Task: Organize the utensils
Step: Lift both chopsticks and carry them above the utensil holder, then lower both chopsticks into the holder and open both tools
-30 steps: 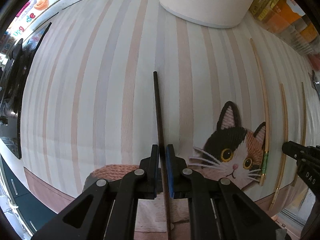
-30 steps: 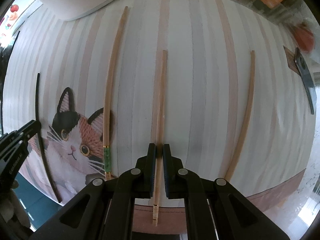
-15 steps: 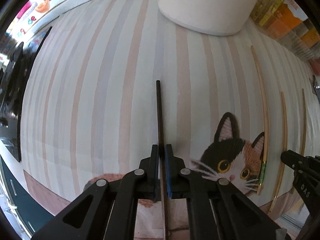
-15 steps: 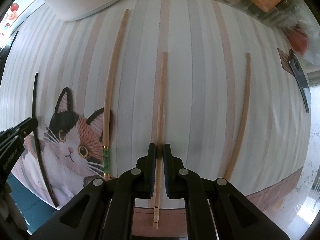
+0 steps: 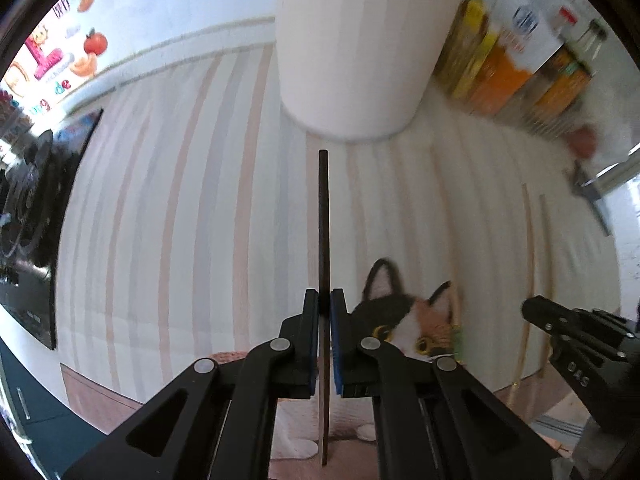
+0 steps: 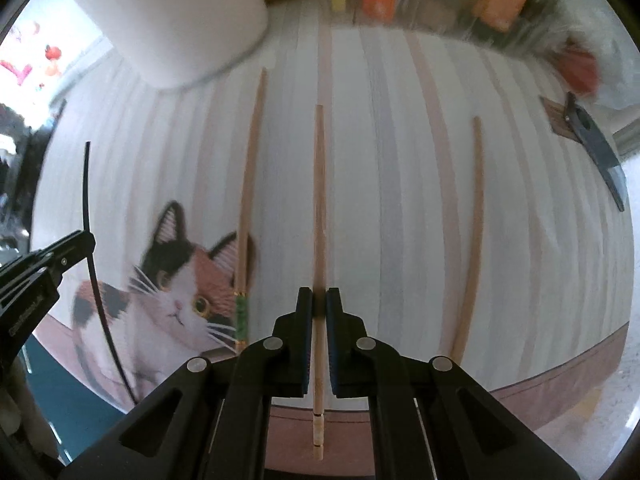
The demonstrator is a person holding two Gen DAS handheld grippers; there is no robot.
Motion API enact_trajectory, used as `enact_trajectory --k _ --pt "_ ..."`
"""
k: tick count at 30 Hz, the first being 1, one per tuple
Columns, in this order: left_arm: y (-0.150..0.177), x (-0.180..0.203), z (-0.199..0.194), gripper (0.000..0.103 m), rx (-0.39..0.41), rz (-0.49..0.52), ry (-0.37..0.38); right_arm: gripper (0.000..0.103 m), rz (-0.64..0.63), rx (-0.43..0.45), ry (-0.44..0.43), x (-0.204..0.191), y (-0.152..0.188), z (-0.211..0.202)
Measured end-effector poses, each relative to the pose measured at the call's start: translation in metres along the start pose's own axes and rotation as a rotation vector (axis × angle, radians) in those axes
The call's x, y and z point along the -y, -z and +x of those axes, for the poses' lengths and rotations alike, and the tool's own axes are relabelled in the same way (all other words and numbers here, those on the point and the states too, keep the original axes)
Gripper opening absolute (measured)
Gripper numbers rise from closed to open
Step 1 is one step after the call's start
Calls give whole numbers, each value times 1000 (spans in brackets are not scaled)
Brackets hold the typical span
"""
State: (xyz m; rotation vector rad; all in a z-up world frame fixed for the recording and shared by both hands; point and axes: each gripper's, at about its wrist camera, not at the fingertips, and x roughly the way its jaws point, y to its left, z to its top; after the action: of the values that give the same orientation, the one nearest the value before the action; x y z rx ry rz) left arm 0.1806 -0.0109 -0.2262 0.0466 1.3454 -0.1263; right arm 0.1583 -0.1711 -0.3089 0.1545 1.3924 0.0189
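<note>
My left gripper (image 5: 324,303) is shut on a black chopstick (image 5: 323,216), which it holds clear of the striped cat-print mat (image 5: 168,216); the stick points toward the white cylindrical holder (image 5: 360,40). My right gripper (image 6: 319,300) is shut on a light wooden chopstick (image 6: 319,200), lifted off the mat (image 6: 384,184). Two more wooden chopsticks lie on the mat: one with a green band (image 6: 248,200) to the left, one plain (image 6: 470,240) to the right. The left gripper with its black chopstick (image 6: 90,240) shows at the left edge of the right wrist view.
The white holder (image 6: 176,12) stands at the mat's far side. Bottles and cartons (image 5: 516,72) line the back right. A black-handled knife (image 6: 596,152) lies off the mat to the right. A dark stovetop (image 5: 32,216) sits to the left.
Both grippers rose from the mat with their chopsticks and tilted forward, so the white holder and the back row of bottles came further into view.
</note>
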Motion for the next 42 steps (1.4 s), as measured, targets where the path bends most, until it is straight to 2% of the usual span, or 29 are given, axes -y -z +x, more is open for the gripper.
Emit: enact_trajectory --k 6,11,15,22,26,30,33,39,42 --pt "-12 4 -50 3 119 -2 54 7 30 126 -43 11 0 -43" --pt "-33 8 -92 3 245 18 90 7 40 237 -78 12 -21 -87" --pt "-55 15 -143 2 378 7 141 7 61 347 -113 14 -43 -128" --pt "-108 26 -243 2 618 42 200 7 74 561 -190 11 -103 -217" --pt "-144 22 -275 1 699 58 164 7 55 678 -226 0 -154 -269" --pt "-177 10 -274 0 691 62 125 7 49 759 -247 -15 -198 -288" --pt "-199 -4 -256 0 655 41 99 7 43 797 -275 -30 -231 -285" --pt "-221 -29 -206 0 590 -15 62 7 18 816 -279 -62 -280 -245" --pt "-222 -39 -185 1 560 -42 40 7 -14 826 -251 -77 -293 -221"
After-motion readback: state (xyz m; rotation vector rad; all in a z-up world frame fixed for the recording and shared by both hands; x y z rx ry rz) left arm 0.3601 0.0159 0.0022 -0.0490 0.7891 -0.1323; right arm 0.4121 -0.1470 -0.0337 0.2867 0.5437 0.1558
